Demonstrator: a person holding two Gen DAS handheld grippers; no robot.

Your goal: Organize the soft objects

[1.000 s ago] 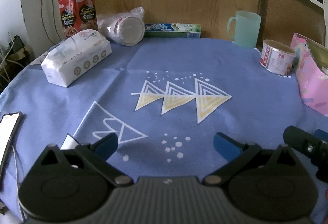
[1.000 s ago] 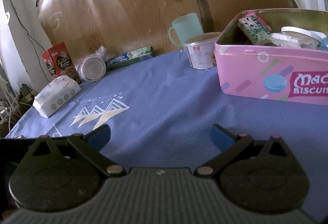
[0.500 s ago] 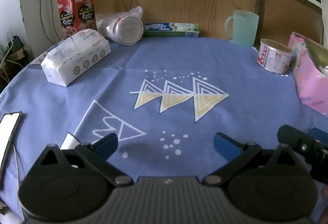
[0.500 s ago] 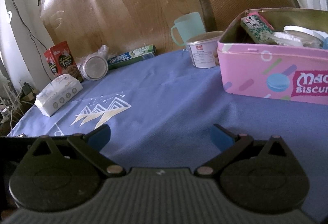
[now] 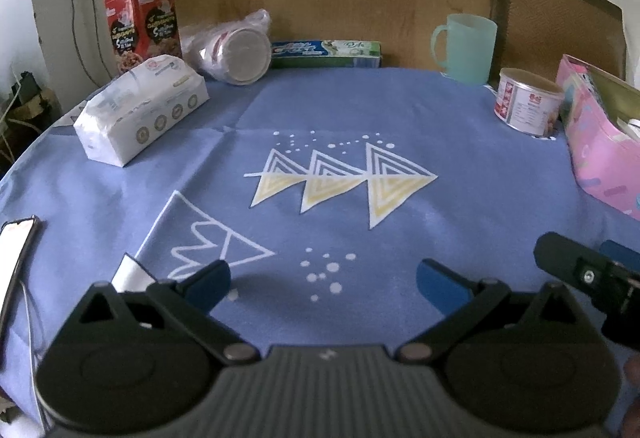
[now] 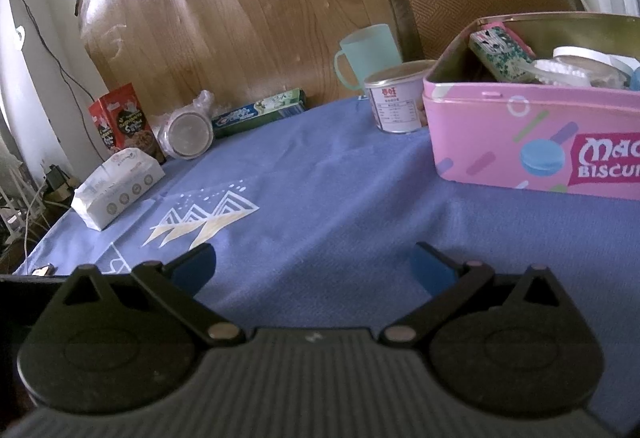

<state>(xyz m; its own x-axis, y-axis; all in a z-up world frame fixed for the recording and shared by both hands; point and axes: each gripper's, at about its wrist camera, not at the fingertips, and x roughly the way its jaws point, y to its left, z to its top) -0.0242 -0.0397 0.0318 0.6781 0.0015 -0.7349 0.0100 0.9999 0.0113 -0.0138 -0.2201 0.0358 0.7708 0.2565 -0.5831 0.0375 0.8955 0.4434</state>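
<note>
Pink biscuit tin (image 6: pixel 532 141), lid off, at the right side of the bench (image 6: pixel 320 197). Inside: a green-and-white patterned packet (image 6: pixel 500 51) leaning against the left wall, and white round lidded items (image 6: pixel 576 67) beside it; the rest of the contents cannot be made out. White can (image 6: pixel 396 101) stands just left of the tin, touching or nearly so; a pale green mug (image 6: pixel 370 51) sits behind the can.

Soft tissue pack (image 5: pixel 140 109), white, lies on its side at the far left of the blue cloth (image 5: pixel 320 205). A red snack box (image 5: pixel 142 23) stands upright behind it, with a bagged white cup (image 5: pixel 236 51) on its side and a toothpaste box (image 5: pixel 326 53) along the back edge.

Left gripper (image 5: pixel 322 280): jaws spread wide, holding nothing, low over the cloth. The tissue pack is well ahead and to the left, apart from both fingers. Right gripper (image 6: pixel 314 268): jaws likewise spread and empty; the pack is far off to its left, the tin near its right front.

Pack long axis runs diagonally, near-left to far-right in the left wrist view; printed side faces the camera.

Phone (image 5: pixel 16 250) at the bench's left edge.
</note>
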